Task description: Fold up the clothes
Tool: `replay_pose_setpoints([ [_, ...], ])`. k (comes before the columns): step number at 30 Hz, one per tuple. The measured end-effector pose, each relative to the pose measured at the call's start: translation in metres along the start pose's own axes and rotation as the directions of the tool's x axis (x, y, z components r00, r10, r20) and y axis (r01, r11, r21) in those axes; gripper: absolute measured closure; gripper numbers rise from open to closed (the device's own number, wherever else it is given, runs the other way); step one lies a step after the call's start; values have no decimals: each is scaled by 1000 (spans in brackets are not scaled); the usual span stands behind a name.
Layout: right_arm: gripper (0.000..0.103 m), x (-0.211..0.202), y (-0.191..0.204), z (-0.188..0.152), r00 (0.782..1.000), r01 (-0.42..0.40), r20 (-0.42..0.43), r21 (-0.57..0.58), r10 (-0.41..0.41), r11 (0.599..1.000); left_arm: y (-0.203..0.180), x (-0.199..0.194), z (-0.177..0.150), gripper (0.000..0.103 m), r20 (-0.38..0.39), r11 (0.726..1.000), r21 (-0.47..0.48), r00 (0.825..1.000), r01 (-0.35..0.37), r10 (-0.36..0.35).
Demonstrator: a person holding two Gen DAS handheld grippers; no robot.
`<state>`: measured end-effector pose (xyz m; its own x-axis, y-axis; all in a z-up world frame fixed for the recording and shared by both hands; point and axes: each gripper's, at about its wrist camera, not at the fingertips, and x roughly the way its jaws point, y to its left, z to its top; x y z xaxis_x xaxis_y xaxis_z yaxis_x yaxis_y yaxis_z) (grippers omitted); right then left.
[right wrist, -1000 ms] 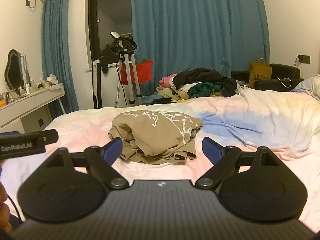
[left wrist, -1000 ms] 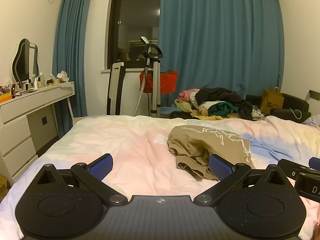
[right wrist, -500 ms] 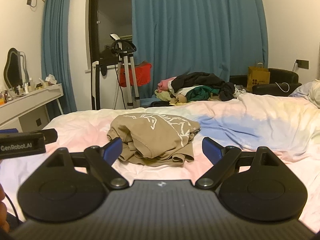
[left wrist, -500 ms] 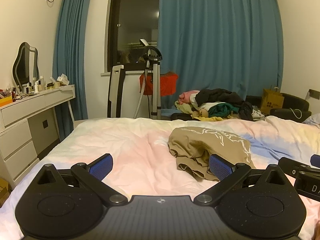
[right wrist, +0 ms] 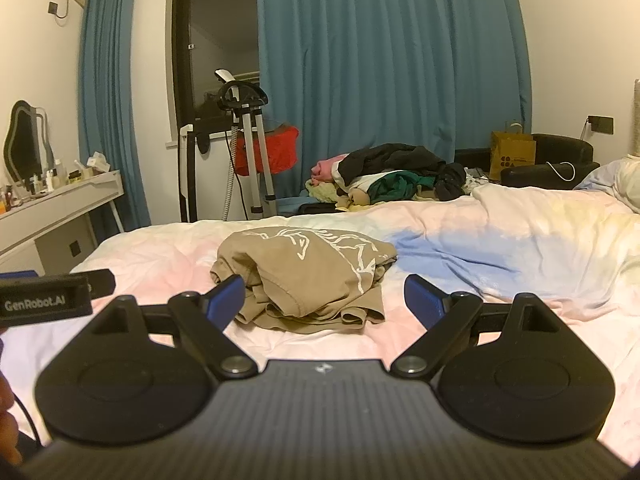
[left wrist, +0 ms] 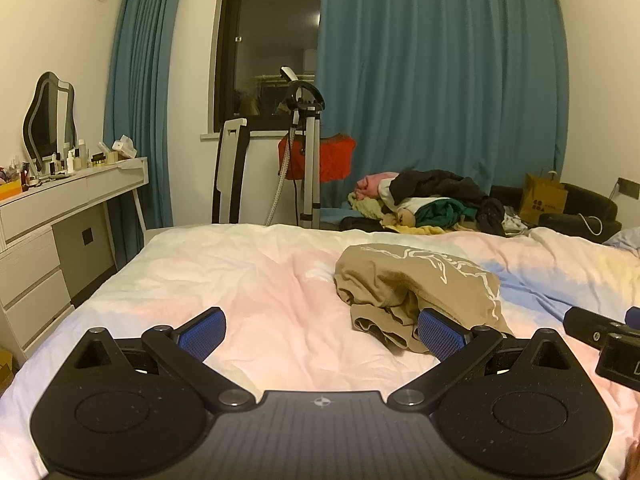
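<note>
In the middle of the frame, the tan shirt (right wrist: 308, 272) lies bunched on the bed (right wrist: 500, 248). The left gripper (left wrist: 320, 334) and right gripper (right wrist: 324, 300) gape wide, holding nothing. Grabbing a bunched spot might catch several layers together.

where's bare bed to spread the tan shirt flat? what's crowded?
Free: the pink stretch of bedspread between the crumpled tan shirt and the bed edge by the white dresser; also the blue-and-white stretch between the shirt and the pillow. Crowded: the clothes pile behind the far edge. Left gripper and right gripper are open, empty.
</note>
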<state>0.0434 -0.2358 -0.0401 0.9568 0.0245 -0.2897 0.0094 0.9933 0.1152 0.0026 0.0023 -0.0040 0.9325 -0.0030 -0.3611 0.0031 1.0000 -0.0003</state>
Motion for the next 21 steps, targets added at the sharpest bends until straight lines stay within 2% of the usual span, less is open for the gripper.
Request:
replay_pose_setpoints([
  [8,15,0,-3,-2,1000,7,7,11,-7,1000,-2,4,-1,0,-8,1000,9,1000,-16,16],
  [12,15,-1,-3,-3,1000,7,12,14,-7,1000,-2,1,-1,0,10,1000,16,1000,13,-13],
  [21,15,3,-7,-7,1000,30,3,39,-30,999,-9,2,0,0,26,998,56,999,27,-28],
])
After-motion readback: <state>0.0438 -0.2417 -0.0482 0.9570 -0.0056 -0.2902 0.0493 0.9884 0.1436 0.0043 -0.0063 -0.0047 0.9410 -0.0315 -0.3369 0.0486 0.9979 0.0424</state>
